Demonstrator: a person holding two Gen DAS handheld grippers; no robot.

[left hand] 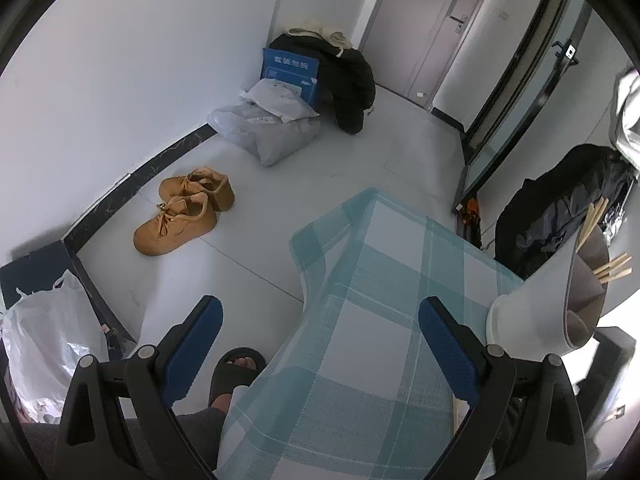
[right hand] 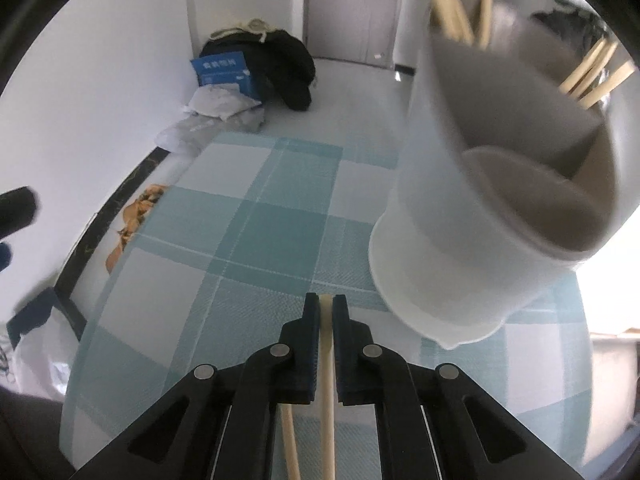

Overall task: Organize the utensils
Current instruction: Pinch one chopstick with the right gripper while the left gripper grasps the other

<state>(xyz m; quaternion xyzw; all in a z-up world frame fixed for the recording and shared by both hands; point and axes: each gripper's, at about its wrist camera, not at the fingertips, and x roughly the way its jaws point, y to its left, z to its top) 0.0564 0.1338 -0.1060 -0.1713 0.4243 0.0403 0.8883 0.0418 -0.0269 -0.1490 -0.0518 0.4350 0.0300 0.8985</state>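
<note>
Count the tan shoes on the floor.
2. Both tan shoes lie side by side on the grey floor near the dark baseboard, left of the checked table: one nearer the wall, one closer to the camera. No others show.

A lived-in room of a home: tan shoes [left hand: 186, 210] sit on the pale tiled floor [left hand: 360, 136] beside a white wall. Bagged laundry [left hand: 268, 128] and dark clothes [left hand: 344, 76] pile in the corner near a door [left hand: 436, 20], and a checked cloth [right hand: 256, 236] covers the desk.

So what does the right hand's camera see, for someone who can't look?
The right gripper pinches a pale chopstick over a blue checked tablecloth. A white utensil holder with more chopsticks stands close by.
</note>
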